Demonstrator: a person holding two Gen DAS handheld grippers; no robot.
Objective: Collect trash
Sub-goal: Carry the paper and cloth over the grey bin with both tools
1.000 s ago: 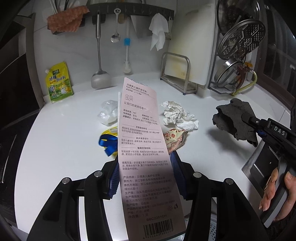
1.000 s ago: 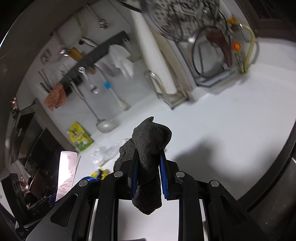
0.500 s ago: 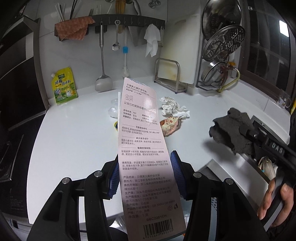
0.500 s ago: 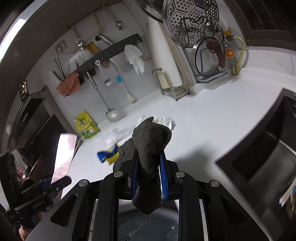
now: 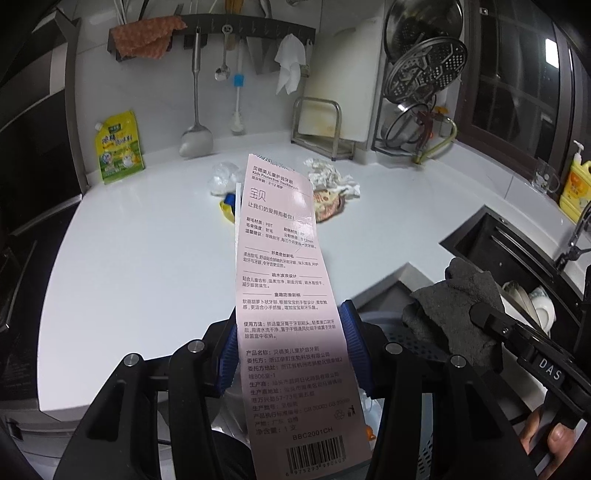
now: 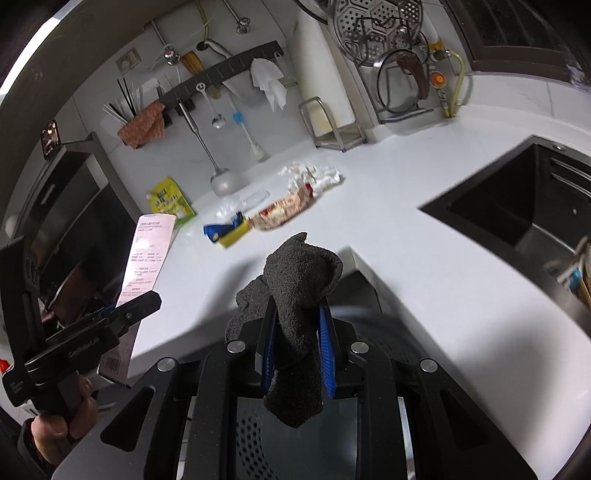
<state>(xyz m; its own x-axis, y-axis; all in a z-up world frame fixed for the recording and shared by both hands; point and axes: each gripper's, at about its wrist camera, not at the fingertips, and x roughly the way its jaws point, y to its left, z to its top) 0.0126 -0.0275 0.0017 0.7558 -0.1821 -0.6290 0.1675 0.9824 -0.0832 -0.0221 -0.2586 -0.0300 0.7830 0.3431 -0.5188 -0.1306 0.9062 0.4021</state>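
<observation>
My left gripper (image 5: 290, 332) is shut on a long pink toothbrush package card (image 5: 284, 280), held upright off the front edge of the white counter (image 5: 147, 258). It also shows in the right wrist view (image 6: 147, 254). My right gripper (image 6: 295, 332) is shut on a crumpled dark grey rag (image 6: 295, 291), seen at the right in the left wrist view (image 5: 454, 314). Both hang over a grey perforated trash bin (image 5: 417, 347) below the counter edge. On the counter lie crumpled white paper (image 6: 314, 175), a snack wrapper (image 6: 284, 210), a blue-yellow wrapper (image 6: 225, 232) and clear plastic (image 6: 240, 203).
A dark sink (image 6: 517, 218) with dishes is sunk into the counter at the right. A yellow-green pouch (image 5: 118, 151) leans on the back wall. Utensils hang on a rail (image 5: 221, 33). A cutting board rack (image 5: 321, 125) and a lid rack (image 5: 421, 92) stand at the back.
Both grippers have pulled back from the counter toward its front edge with their loads. The trash bin has come into view beneath them.
</observation>
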